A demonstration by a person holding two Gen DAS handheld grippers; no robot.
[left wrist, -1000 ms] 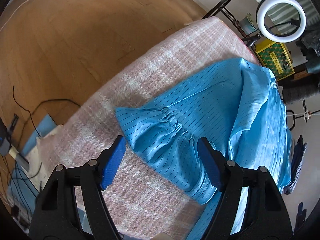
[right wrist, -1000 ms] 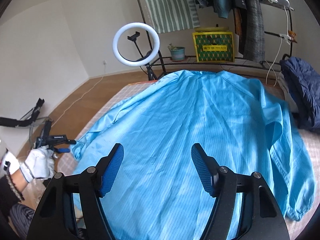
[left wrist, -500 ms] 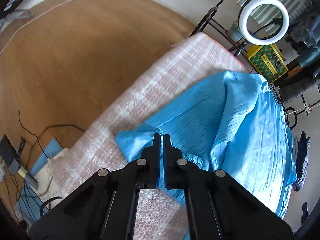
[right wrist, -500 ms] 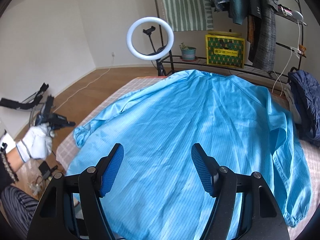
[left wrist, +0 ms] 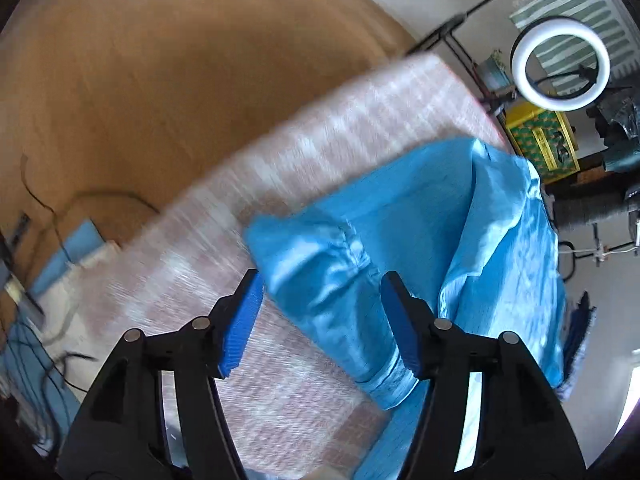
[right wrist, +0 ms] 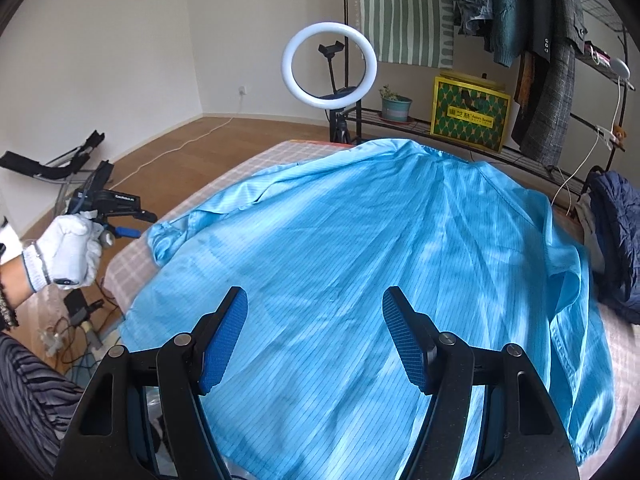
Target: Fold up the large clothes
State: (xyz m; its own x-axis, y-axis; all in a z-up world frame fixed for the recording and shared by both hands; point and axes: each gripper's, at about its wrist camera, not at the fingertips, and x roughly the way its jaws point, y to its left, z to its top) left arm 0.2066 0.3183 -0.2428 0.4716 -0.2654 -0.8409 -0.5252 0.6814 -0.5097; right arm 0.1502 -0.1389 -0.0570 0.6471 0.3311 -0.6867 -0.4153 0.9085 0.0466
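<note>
A large bright blue pinstriped shirt (right wrist: pixel 380 240) lies spread flat on a bed with a pink plaid cover (left wrist: pixel 320 128). Its left sleeve (left wrist: pixel 304 248) points toward the bed's near-left edge, cuff end bunched. My left gripper (left wrist: pixel 320 280) hovers over this sleeve and its jaws are opening. The sleeve shows between the blue pads (left wrist: pixel 244 316), but they do not press on it. The right wrist view shows a white-gloved hand (right wrist: pixel 68 252) holding that left gripper (right wrist: pixel 134 222) beside the bed. My right gripper (right wrist: pixel 316 292) stands open above the shirt's lower back, holding nothing.
A ring light (right wrist: pixel 329 66) on a stand rises behind the bed's far end. A rack there carries a yellow-green box (right wrist: pixel 470 116), a plant pot and hanging clothes. A dark blue jacket (right wrist: pixel 616 232) lies at the bed's right. Cables (right wrist: pixel 76 320) lie on the wooden floor at left.
The left gripper's jaws closed over the sleeve cuff half a second ago and have come apart again. The right gripper has swung left, so the shirt and ring light sit further right.
</note>
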